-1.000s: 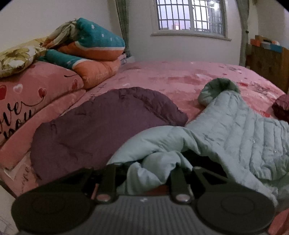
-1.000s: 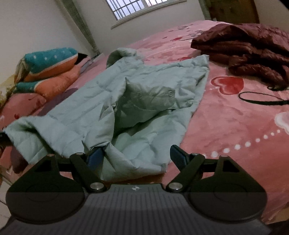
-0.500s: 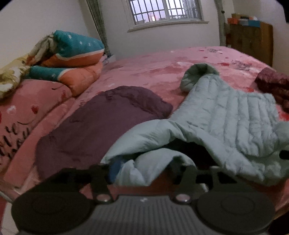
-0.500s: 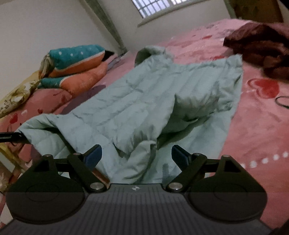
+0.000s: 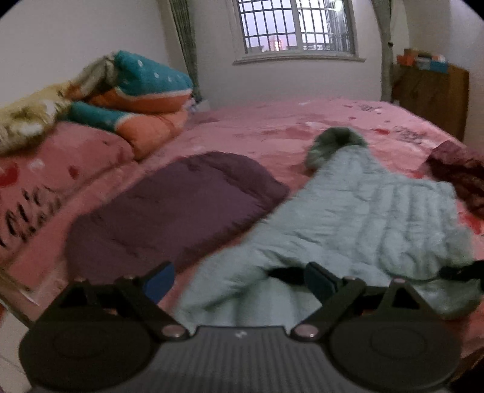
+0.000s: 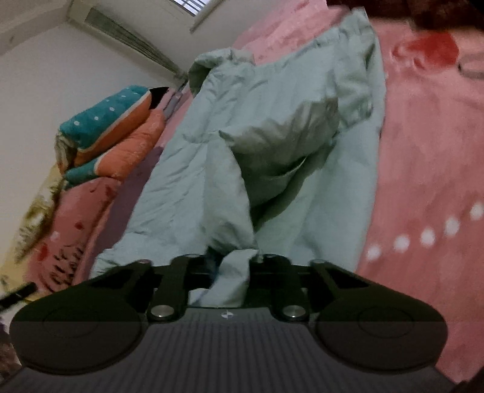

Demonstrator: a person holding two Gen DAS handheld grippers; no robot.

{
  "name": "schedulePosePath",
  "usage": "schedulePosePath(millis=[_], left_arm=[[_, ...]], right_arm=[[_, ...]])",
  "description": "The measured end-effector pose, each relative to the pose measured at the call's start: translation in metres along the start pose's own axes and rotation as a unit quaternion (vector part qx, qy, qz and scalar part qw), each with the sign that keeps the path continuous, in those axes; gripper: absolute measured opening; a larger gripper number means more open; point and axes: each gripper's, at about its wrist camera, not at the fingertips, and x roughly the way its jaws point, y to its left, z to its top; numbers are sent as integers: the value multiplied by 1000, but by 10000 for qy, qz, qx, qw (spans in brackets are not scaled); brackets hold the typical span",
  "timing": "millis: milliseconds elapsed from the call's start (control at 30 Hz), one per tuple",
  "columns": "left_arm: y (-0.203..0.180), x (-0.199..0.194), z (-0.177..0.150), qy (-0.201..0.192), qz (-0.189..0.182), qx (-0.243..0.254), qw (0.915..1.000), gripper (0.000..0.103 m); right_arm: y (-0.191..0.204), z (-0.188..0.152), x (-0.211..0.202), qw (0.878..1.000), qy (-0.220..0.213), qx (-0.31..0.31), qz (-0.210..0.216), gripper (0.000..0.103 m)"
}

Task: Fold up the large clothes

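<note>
Our right claw (image 6: 230, 266) has just been closing and pinches the green jacket (image 6: 272, 127); our left claw (image 5: 239, 281), just opening, frees it. Next we fold.

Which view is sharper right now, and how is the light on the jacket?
Left wrist view: motion-smeared, jacket and pillows soft, dim daylight from the window. Right wrist view: sharper but tilted, jacket folds shadowed near the right gripper; fisheye bends both.

Both grippers are black, with round discs, silver screws, ribbed grey bases and blue-padded jaws.
</note>
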Motion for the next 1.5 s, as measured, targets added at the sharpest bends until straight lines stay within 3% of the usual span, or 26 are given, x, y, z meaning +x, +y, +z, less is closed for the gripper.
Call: schedulePosePath(millis=[100, 267, 400, 533, 633, 700, 767, 833, 1000, 1067, 1133, 1167, 1233, 1367, 1500], left_arm=[[-10, 12, -12, 186, -349, -421, 9983, 93], [-22, 42, -25, 482, -895, -1110, 9886, 93], [-26, 74, -31, 648, -1044, -1633, 9789, 93], [-24, 108, -37, 764, -1162, -2322, 9627, 93], [-27, 127, -35, 781, -1007, -2556, 9584, 93], [-28, 138, -32, 715, -924, -2639, 9574, 93], [-27, 150, -27, 656, -800, -2741, 9561, 93], [-26, 160, -24, 605, -659, -2846, 9545, 93], [-22, 188, -20, 575, -357, -3121, 9477, 91], [-23, 199, -18, 547, -236, -3288, 9425, 79], [-25, 205, -16, 492, -247, -3352, 9405, 54], [-31, 206, -13, 386, -281, -3245, 9447, 47], [-46, 205, -4, 182, -309, -2825, 9586, 24], [-87, 198, 11, -206, -694, -2089, 9753, 9], [-138, 175, 13, -598, -1635, -1272, 9765, 5]], right_arm=[[2, -6, -9, 9995, 239, 102, 198, 11], [17, -32, -19, 9949, 855, -59, 537, 10], [40, -61, -25, 9868, 1398, -668, 473, 11], [45, -59, -31, 9866, 1361, -871, 244, 11], [34, -52, -36, 9896, 1297, -625, 48, 27], [27, -50, -44, 9907, 1229, -550, -194, 49], [26, -45, -50, 9927, 997, -558, -396, 66], [23, -38, -60, 9946, 694, -555, -531, 69], [14, -23, -85, 9939, -24, -583, -941, 94], [9, -18, -94, 9926, -261, -529, -1062, 98], [4, -11, -102, 9903, -459, -494, -1219, 99], [2, -7, -105, 9887, -536, -498, -1311, 99], [2, -2, -106, 9837, -719, -543, -1554, 99], [4, 13, -111, 9710, -1049, -780, -2000, 101], [13, 34, -116, 9560, -1265, -1272, -2320, 101]])
